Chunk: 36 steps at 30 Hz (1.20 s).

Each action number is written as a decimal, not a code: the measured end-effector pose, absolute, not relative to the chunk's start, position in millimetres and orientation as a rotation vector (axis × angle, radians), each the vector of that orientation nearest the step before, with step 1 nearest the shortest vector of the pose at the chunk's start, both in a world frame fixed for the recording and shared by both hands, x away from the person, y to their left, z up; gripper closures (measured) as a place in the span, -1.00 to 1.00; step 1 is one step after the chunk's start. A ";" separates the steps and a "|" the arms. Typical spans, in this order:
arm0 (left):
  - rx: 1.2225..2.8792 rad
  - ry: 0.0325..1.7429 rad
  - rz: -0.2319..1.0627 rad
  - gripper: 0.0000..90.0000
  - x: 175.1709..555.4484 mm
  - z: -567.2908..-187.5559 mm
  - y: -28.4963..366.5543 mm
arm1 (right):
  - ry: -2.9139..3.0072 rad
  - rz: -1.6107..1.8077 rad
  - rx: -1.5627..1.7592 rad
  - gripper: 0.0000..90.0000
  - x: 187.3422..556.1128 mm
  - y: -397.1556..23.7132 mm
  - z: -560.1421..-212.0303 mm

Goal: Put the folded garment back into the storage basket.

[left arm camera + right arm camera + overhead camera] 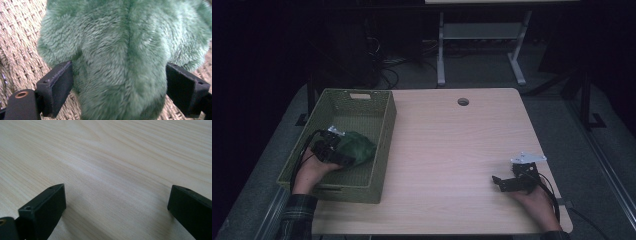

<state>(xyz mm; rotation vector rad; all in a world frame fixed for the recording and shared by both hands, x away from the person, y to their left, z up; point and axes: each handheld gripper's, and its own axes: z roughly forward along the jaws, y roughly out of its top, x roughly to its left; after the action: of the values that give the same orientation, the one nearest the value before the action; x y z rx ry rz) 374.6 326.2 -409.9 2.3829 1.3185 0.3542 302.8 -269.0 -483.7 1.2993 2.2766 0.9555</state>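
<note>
A green plush toy (pixel 357 146) lies on the woven floor of an olive-green basket (pixel 384 125) at the left of the wooden table (pixel 452 140). My left gripper (pixel 343 156) reaches into the basket from the near side. In the left gripper view the plush toy (pixel 120 50) sits between the wide-spread jaws of the left gripper (pixel 119 82), and its fur reaches both pads (pixel 58 85) without being squeezed. My right gripper (pixel 499 182) rests near the table's front right corner, pointing left. It is open over bare table (pixel 112 157), with nothing between the jaws of the right gripper (pixel 117 200).
A round cable hole (pixel 463 101) is at the table's far edge. The basket's tall walls surround the left hand. Beyond the table stand the white legs of another desk (pixel 441 55) and loose cables on a dark floor.
</note>
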 end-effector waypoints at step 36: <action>2.193 0.989 0.395 -0.70 356.0 -316.1 244.7 | 2.276 0.956 1.302 -0.97 302.8 -268.9 -483.6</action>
<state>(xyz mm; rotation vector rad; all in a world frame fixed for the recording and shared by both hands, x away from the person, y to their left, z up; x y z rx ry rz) 356.0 244.7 -316.1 2.1934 0.9894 0.3946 302.8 -268.9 -483.6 1.3018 2.2758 0.9558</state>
